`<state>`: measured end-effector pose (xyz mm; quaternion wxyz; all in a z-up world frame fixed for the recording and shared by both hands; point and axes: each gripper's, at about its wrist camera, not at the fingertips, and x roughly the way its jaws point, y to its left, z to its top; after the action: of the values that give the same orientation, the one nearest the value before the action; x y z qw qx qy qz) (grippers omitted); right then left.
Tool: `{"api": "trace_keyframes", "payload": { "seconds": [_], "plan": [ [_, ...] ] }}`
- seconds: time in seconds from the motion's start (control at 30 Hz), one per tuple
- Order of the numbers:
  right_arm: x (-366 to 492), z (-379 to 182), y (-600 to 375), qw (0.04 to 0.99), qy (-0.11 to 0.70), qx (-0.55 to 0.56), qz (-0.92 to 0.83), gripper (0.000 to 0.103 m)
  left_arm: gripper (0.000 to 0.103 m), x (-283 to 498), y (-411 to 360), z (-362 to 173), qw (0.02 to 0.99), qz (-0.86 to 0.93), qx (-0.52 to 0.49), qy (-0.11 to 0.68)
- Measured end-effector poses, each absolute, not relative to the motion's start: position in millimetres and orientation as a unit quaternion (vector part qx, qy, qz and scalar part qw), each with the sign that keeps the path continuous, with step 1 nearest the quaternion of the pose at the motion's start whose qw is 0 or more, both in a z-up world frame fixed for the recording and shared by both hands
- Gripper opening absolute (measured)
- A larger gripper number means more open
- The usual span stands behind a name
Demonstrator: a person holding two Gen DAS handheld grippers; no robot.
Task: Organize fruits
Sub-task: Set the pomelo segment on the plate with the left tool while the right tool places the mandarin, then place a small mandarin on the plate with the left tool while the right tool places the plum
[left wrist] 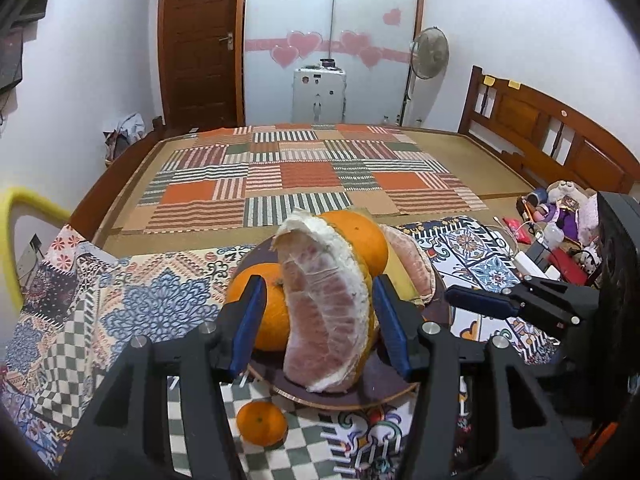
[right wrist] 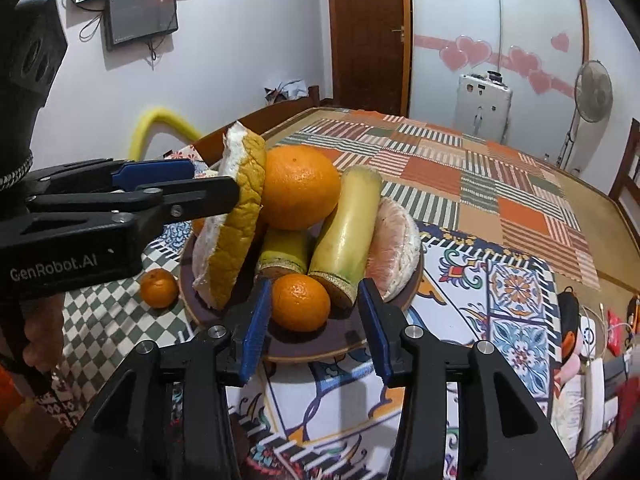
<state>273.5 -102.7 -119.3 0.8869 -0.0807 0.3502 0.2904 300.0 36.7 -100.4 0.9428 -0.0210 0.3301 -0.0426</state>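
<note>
**Two tools at a plate of fruit**

The left tool (left wrist: 320,320) stands partly open around a pomelo wedge (left wrist: 328,312). The wedge stands on end on the plate (left wrist: 380,384), its long axis upright, leaning on an orange (left wrist: 268,312) behind it. The blue fingers (left wrist: 250,320) sit either side of the wedge with gaps showing — the tool does not appear to press on it.

The right tool (right wrist: 314,328) is also partly open and holds nothing. A small orange (right wrist: 300,302) lies on the plate's near edge directly ahead, between its fingers but apart from both.

Outward on the plate: a large orange (right wrist: 298,186), two pale green stalk pieces (right wrist: 346,224) lying lengthwise away from the right tool, and a peeled pomelo piece (right wrist: 394,248) at the right rim. One mandarin (left wrist: 262,422) rests off the plate on the patterned cloth (left wrist: 160,300), nearer the left tool — likely the piece left to gather.

The right view shows the wedge's yellow rind; the left view shows only its pink flesh. Whether the surface is a table or bed is unclear.
</note>
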Motion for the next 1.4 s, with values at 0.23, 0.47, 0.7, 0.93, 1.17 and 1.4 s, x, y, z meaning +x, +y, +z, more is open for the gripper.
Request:
{"api": "trace_keyframes", "payload": {
  "seconds": [0.23,0.47,0.7,0.93,1.17,1.4],
  "plan": [
    [249.2,-98.0,-114.4,0.897,0.333,-0.072,0.283,0.049,0.06,259.3,50.6,-84.0,0.945,-0.041,-0.022,0.323],
    [224.5,-101.2,-115.4,0.896,0.336,-0.082,0.279,0.051,0.062,224.1,68.2,-89.1,0.941,-0.025,-0.025,0.336],
    [205.9,-124.4,-108.5,0.886,0.352,-0.095,0.287,0.051,0.062,203.6,82.5,-121.1,0.924,-0.027,-0.028,0.379],
    [210.7,-151.9,-106.2,0.871,0.387,-0.089,0.289,0.049,0.062,196.7,86.4,-146.5,0.913,-0.036,-0.029,0.406],
    [212.9,-156.0,-104.7,0.867,0.39,-0.089,0.296,0.023,0.056,206.2,82.4,-157.9,0.907,-0.044,-0.025,0.417],
    [210.0,-155.3,-104.0,0.866,0.386,-0.085,0.307,0.017,0.048,226.2,73.2,-163.9,0.906,-0.052,-0.012,0.421]
  ]
}}
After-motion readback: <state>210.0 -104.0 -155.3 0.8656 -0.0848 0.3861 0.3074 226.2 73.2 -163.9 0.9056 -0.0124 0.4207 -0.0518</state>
